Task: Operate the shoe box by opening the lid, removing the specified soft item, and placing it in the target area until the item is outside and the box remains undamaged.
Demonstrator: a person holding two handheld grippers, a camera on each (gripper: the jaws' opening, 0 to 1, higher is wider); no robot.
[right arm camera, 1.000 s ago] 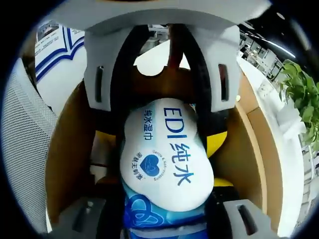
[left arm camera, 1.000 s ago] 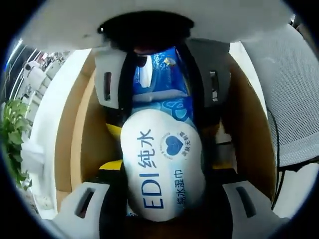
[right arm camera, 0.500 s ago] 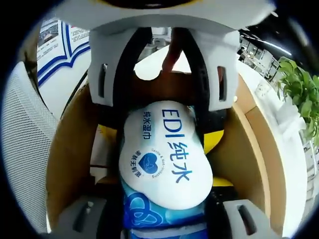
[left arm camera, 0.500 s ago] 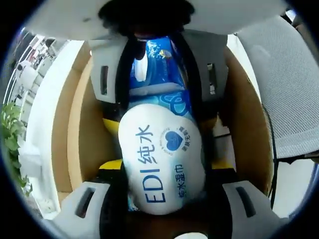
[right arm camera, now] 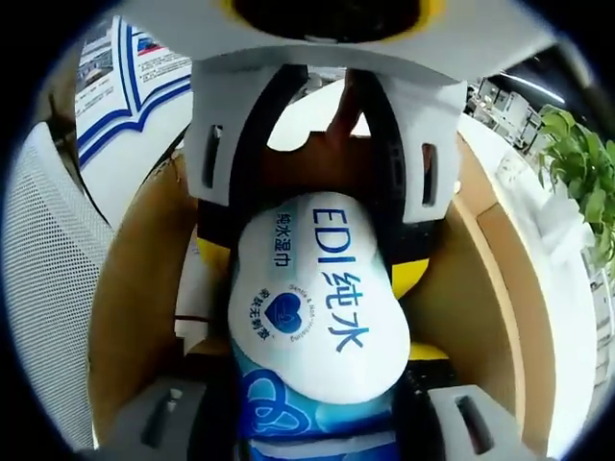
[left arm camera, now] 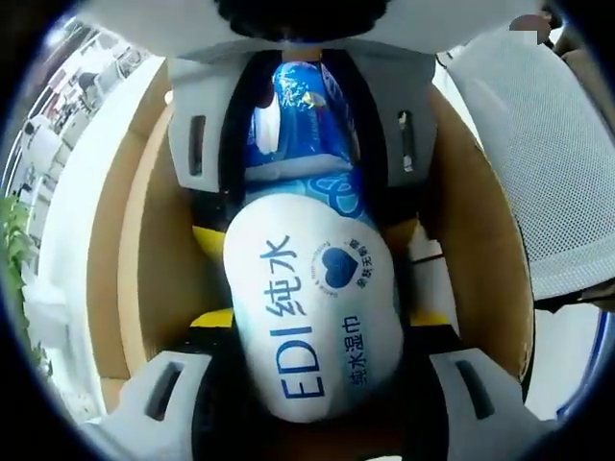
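A white tabletop (left arm camera: 91,182) carries an open brown cardboard shoe box (left arm camera: 144,259), which sits directly on it; in the left gripper view the white surface runs along the box's outer wall on the left. In the right gripper view the same white surface (right arm camera: 553,288) borders the box (right arm camera: 135,307) on the right, and a green leafy plant (right arm camera: 581,182) rises at its far edge. How the plant rests on the surface cannot be told.
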